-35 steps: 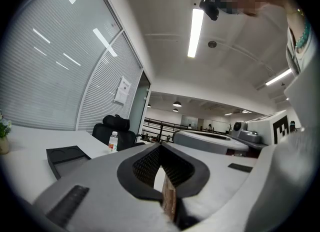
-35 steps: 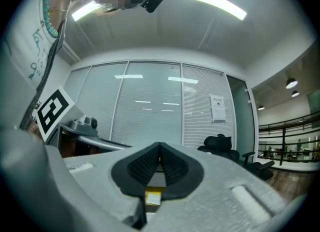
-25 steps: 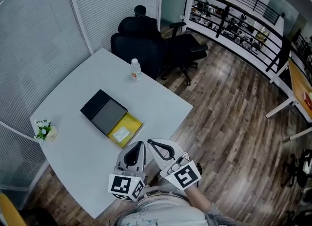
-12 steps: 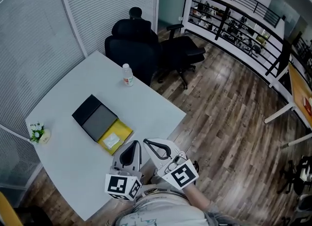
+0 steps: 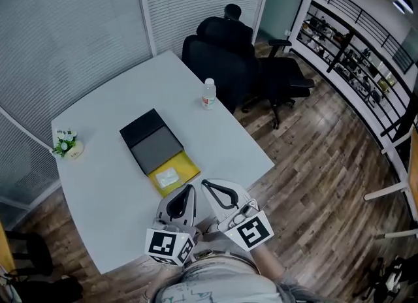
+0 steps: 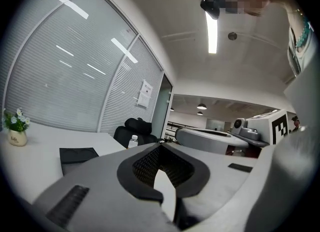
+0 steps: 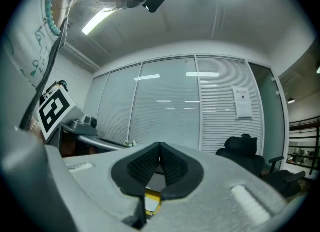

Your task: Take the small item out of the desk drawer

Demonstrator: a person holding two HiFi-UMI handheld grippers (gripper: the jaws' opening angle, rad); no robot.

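On the white table [image 5: 111, 191] lies a black and grey desk drawer box [image 5: 151, 142]. Its yellow drawer [image 5: 184, 164] is pulled out toward me, with a small white item [image 5: 168, 177] inside. My left gripper [image 5: 191, 188] and right gripper [image 5: 204, 182] hover side by side at the table's near edge, just short of the drawer. Both point level and are shut on nothing. In the left gripper view the left gripper [image 6: 160, 145] has its jaws meeting, with the box [image 6: 77, 154] ahead on the left. The right gripper [image 7: 160, 144] is also shut, and the yellow drawer [image 7: 152, 202] shows below it.
A water bottle [image 5: 208, 94] stands near the table's far edge. A small flower pot [image 5: 67, 145] sits at the left corner. Black office chairs [image 5: 222, 57] stand behind the table. Wood floor [image 5: 326, 164] and a railing lie to the right, blinds along the back.
The head view has swung, so table, box and chairs now sit further right in the picture. Both grippers stayed shut and side by side, shifting slightly along the table's near edge.
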